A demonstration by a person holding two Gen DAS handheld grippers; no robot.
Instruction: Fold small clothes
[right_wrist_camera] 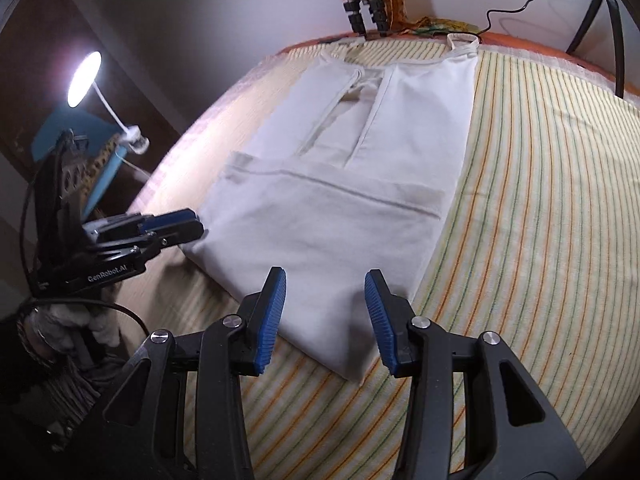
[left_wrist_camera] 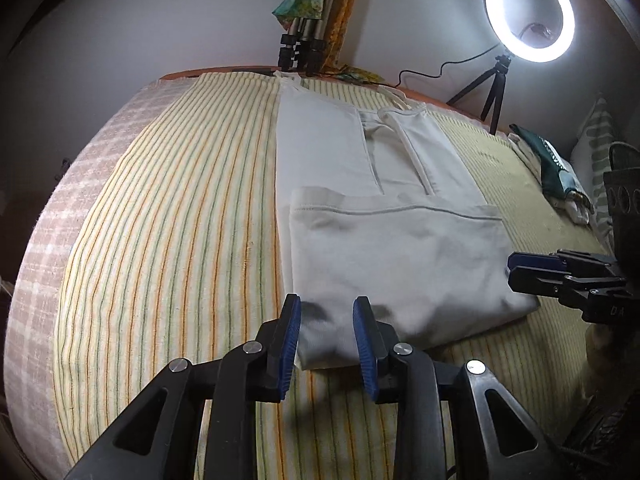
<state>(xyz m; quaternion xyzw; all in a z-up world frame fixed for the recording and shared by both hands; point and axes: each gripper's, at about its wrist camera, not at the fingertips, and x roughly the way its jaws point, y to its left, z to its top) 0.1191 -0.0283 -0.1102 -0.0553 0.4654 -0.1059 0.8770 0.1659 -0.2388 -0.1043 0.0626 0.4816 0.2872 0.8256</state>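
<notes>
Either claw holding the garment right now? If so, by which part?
Nothing is held. Left claw and right claw are both open above the near folded edge of the white garment, pads clear of the cloth.

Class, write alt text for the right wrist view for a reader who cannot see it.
A white garment, its lower part folded up over itself, lies flat on a striped bedspread. The right gripper hovers open over its near corner, and the left gripper sits at its left edge.

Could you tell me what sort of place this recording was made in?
Most likely a bedroom set up for filming: a bed under a striped sheet, pillows at one end, and a ring light on a small tripod.
</notes>
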